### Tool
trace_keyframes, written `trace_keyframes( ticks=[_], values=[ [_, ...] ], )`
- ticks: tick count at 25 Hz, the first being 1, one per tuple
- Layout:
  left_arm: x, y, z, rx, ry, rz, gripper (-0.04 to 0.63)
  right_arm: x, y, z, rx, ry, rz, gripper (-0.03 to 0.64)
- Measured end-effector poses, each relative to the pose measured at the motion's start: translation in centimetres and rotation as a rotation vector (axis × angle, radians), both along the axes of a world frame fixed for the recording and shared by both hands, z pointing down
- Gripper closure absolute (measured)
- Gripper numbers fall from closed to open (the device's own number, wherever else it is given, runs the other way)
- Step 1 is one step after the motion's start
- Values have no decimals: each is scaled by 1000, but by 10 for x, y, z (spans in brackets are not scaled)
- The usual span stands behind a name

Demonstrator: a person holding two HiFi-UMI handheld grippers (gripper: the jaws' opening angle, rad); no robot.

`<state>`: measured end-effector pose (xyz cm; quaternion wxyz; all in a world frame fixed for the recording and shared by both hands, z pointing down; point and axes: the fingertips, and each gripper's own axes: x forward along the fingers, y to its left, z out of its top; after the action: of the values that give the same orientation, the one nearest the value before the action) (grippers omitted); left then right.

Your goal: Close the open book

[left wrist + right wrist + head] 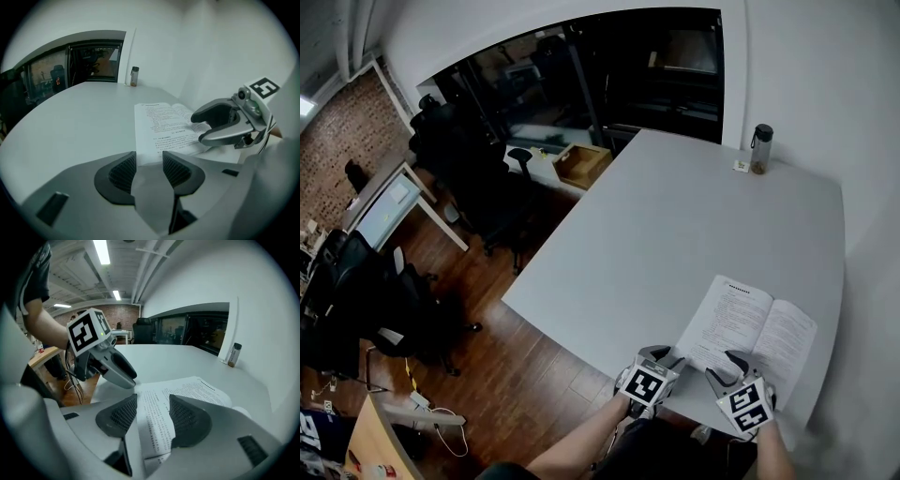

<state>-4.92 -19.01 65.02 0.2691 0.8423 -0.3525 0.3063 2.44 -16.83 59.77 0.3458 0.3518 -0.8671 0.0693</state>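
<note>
The open book (752, 330) lies flat on the white table (675, 234), close to its near edge, with printed pages facing up. My left gripper (664, 356) sits at the book's near left corner. In the left gripper view that page corner (149, 150) lies in the gap of the left gripper (149, 165), and the pads stand apart from it. My right gripper (727, 364) rests over the near edge of the left page. In the right gripper view its jaws (152, 414) are open, and the page (157, 420) lies between the pads, unpinched.
A bottle (760, 148) and a small white item (740, 166) stand at the table's far right corner. The table's edge (553, 328) drops to a wooden floor on the left, with office chairs (478, 178) and a wooden box (581, 164) beyond.
</note>
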Motion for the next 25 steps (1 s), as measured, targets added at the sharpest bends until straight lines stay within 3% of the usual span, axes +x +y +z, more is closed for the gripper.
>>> trace_keyframes(
  ticks=[6, 14, 20, 25],
  values=[
    [-3, 5, 2, -37, 2, -1, 439, -4, 5, 34, -22, 214, -160, 395],
    [5, 4, -3, -22, 25, 27, 439, -5, 9, 57, 4, 360, -264, 396],
    [-4, 7, 4, -47, 8, 11, 439, -7, 11, 49, 21, 256, -207, 430],
    [-4, 9, 2, -48, 5, 30, 439, -1, 7, 34, 44, 120, -93, 453]
  ],
)
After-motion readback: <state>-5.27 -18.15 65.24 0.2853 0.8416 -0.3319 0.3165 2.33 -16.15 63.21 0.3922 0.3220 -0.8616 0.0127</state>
